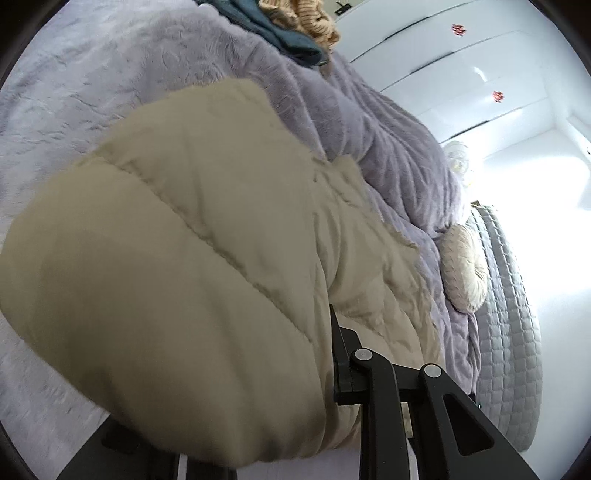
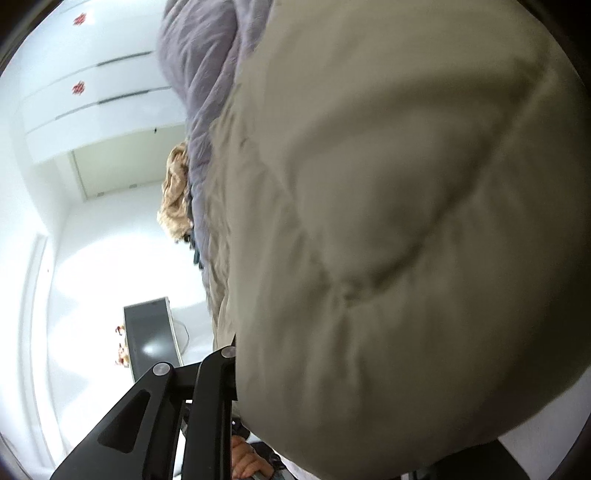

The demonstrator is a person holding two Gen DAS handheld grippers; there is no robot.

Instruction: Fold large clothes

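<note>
A beige puffy quilted jacket (image 1: 192, 236) lies on a bed with a lilac fluffy blanket (image 1: 388, 140). In the left wrist view a thick fold of the jacket bulges over my left gripper (image 1: 295, 369); only its right finger (image 1: 343, 354) shows, pressed against the cloth, and the left one is hidden. In the right wrist view the same jacket (image 2: 388, 229) fills the frame and covers my right gripper (image 2: 295, 369); only its left finger (image 2: 218, 373) shows, against the cloth's edge.
A teal garment (image 1: 291, 40) and a tan knitted one (image 1: 310, 18) lie at the far end of the bed. A round cream cushion (image 1: 463, 269) and grey quilted pillow (image 1: 509, 332) are at right. White wardrobe doors (image 2: 88, 96) and a dark screen (image 2: 149, 336) stand beyond.
</note>
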